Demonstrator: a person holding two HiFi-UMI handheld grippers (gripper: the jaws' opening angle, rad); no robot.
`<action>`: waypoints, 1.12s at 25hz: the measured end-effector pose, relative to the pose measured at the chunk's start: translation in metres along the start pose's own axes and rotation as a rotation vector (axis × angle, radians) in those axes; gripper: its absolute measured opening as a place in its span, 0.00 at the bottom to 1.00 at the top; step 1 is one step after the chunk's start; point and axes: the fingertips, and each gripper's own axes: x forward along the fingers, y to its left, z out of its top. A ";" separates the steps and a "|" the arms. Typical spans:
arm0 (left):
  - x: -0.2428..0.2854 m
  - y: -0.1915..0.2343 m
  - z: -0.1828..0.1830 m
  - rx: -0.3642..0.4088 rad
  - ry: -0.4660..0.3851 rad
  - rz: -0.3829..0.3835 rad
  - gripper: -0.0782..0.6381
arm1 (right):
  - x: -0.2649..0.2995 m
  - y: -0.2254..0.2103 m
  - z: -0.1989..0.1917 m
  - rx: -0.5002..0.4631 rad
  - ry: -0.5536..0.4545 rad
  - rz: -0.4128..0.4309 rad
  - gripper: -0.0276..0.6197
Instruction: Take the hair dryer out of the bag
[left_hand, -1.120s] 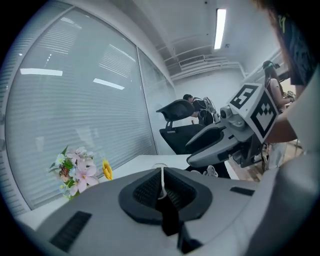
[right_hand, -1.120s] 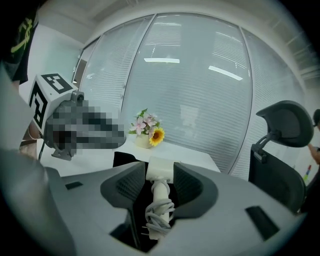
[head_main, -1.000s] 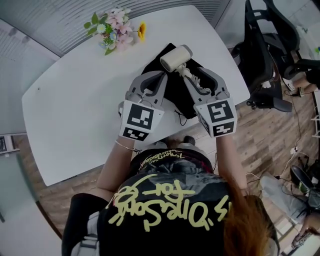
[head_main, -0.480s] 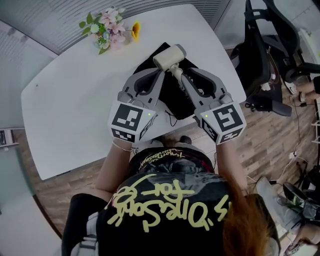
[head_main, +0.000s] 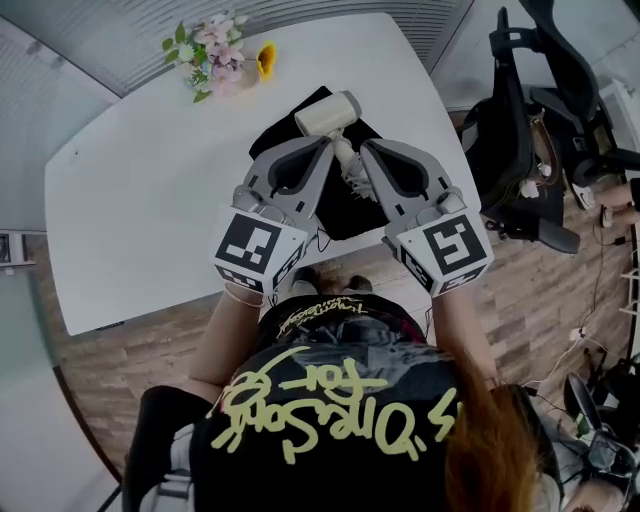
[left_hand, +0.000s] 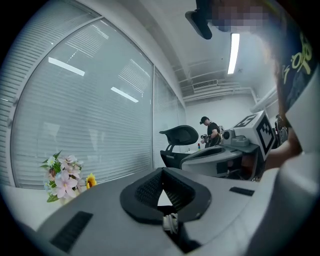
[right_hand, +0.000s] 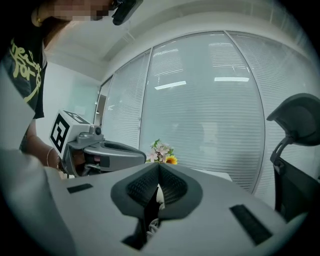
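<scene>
In the head view, a cream plastic hair dryer (head_main: 327, 112) is up above the black fabric bag (head_main: 278, 128) on the white table (head_main: 150, 200), its handle running down between the left gripper (head_main: 332, 147) and right gripper (head_main: 364, 152). The left gripper view shows that gripper's jaws pressed together, pinching the white coiled cord (left_hand: 170, 222). The right gripper view shows its jaws closed on the hair dryer's pale handle.

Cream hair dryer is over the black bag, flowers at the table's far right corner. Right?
Not quite. The flowers are at the far left corner of the table, as the head view shows. The rest holds: the cream hair dryer is over the black bag.
</scene>
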 end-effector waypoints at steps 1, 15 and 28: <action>0.000 -0.003 0.001 0.003 -0.001 0.001 0.10 | -0.001 0.000 0.001 0.002 -0.002 0.010 0.05; -0.002 -0.027 0.014 0.000 -0.015 0.041 0.10 | -0.021 0.001 0.008 0.009 -0.059 0.094 0.05; 0.004 -0.059 0.015 -0.013 -0.023 0.029 0.10 | -0.051 0.004 -0.004 -0.022 -0.033 0.124 0.05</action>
